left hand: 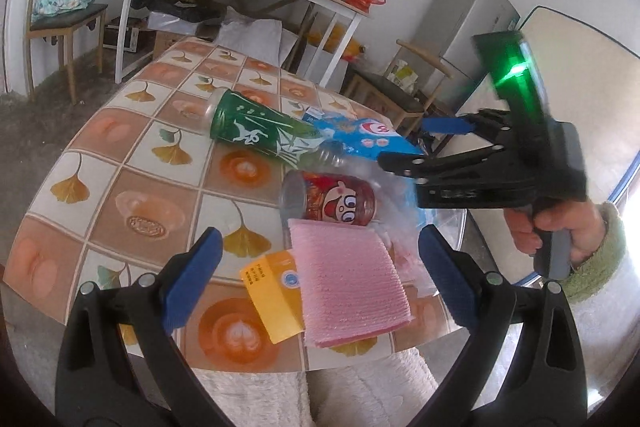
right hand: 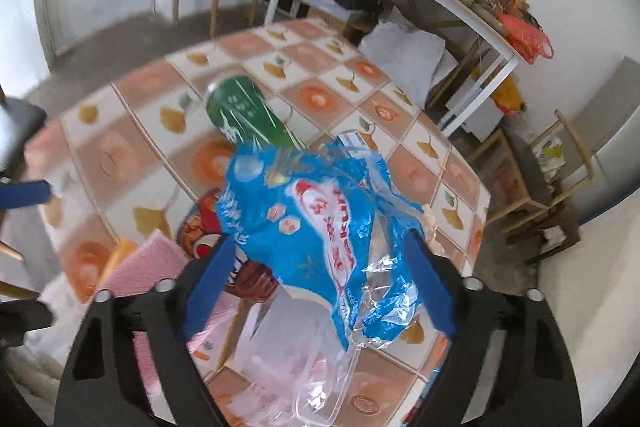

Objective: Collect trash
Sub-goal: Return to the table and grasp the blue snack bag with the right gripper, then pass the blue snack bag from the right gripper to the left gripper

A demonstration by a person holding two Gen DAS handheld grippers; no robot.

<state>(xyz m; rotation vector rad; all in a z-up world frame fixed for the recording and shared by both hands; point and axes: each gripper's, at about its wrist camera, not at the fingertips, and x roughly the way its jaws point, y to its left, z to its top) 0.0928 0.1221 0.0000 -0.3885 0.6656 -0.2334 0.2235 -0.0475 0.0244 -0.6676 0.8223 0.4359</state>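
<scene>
Nothing looks collected yet: the right gripper (right hand: 320, 279) straddles the blue wrapper (right hand: 316, 223), grip unclear; left gripper (left hand: 316, 279) spread, empty; 2 cans (left hand: 332, 201) remain on the tabletop (left hand: 120, 163).

Tiled table (left hand: 120, 163): green can (left hand: 256, 131), red can (left hand: 332, 199), pink cloth (left hand: 348, 279), yellow card (left hand: 272, 295)

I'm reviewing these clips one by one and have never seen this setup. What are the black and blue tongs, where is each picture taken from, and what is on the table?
No robot here: a person holds a hand gripper in each hand, each carrying a forward-looking fisheye camera. The left camera shows the open left gripper above a pink cloth and the person's hand on the right gripper. The right camera looks along its gripper, with a blue plastic wrapper between the fingers; a firm grip can't be confirmed. Also on the tiled table: a green can, a red cartoon can and a yellow card.
</scene>
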